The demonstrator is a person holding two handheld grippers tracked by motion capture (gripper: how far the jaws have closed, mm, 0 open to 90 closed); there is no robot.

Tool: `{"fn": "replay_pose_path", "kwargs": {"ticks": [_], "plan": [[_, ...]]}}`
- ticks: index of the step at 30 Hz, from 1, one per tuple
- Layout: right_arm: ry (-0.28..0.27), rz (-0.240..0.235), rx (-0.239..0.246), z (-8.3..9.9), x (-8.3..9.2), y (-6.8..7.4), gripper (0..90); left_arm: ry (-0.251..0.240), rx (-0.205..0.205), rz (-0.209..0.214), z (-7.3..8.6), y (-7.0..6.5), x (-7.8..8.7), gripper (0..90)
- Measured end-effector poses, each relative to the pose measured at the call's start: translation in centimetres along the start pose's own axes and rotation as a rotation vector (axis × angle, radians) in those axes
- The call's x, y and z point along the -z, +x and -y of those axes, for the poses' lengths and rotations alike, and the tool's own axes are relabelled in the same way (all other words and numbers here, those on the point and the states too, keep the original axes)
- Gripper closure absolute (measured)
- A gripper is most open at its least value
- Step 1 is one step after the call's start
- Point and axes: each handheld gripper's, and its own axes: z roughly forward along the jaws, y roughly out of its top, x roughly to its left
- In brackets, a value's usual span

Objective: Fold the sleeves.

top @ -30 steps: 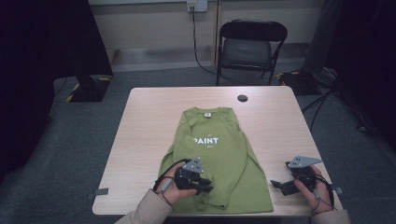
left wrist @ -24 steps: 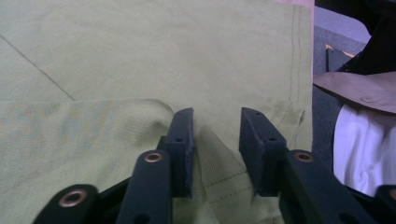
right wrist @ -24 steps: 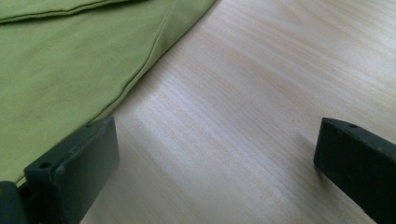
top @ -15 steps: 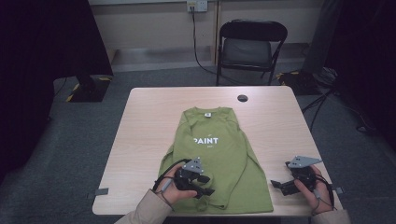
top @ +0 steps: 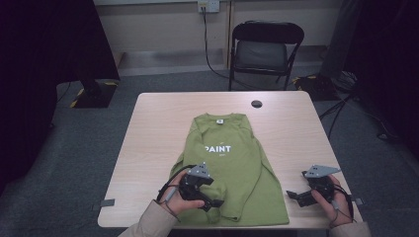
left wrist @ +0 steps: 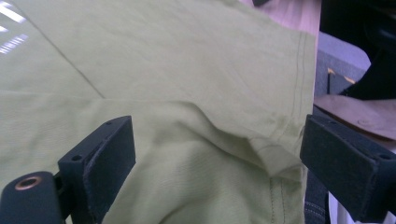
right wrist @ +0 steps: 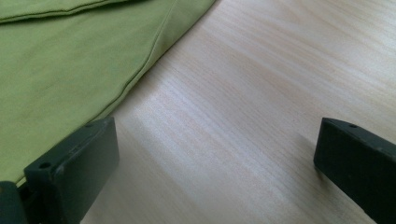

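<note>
A square table [top: 148, 143] with a pale wood-grain top is seen standing on grey carpet. A green long-sleeved shirt [top: 232, 163] printed with white letters is laid flat on it, the collar toward the far edge and the hem at the near edge. A small round black object [top: 256, 103] is placed near the far edge, well apart from the shirt

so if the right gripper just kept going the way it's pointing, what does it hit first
Probably the green shirt's right edge: the right gripper points left across bare table, jaws open, with the hem just ahead.
</note>
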Motion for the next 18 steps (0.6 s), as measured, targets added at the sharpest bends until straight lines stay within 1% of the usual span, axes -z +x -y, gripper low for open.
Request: {"fn": "replay_pose_path", "kwargs": {"ticks": [2,5,6,7,9,12,17,18], "plan": [[0.000,0.000,0.000,0.0,0.0,0.0,0.0,-0.001,0.003,-0.001,0.1,0.2,0.2,7.9],[0.000,0.000,0.000,0.0,0.0,0.0,0.0,0.022,-0.012,-0.039,0.5,0.4,0.3,4.3],[0.000,0.000,0.000,0.0,0.0,0.0,0.0,0.026,-0.010,-0.044,0.6,0.5,0.2,3.7],[0.000,0.000,0.000,0.0,0.0,0.0,0.0,0.038,-0.014,-0.062,0.8,0.5,0.1,3.8],[0.000,0.000,0.000,0.0,0.0,0.0,0.0,0.064,-0.030,-0.084,1.0,0.6,-0.2,3.7],[0.000,0.000,0.000,0.0,0.0,0.0,0.0,0.063,-0.026,-0.064,1.2,0.7,-0.5,4.3],[0.000,0.000,0.000,0.0,0.0,0.0,0.0,0.056,-0.006,-0.062,1.6,1.2,-0.4,4.4],[0.000,0.000,0.000,0.0,0.0,0.0,0.0,0.057,-0.010,-0.059,1.7,1.3,-0.3,4.3]]}}
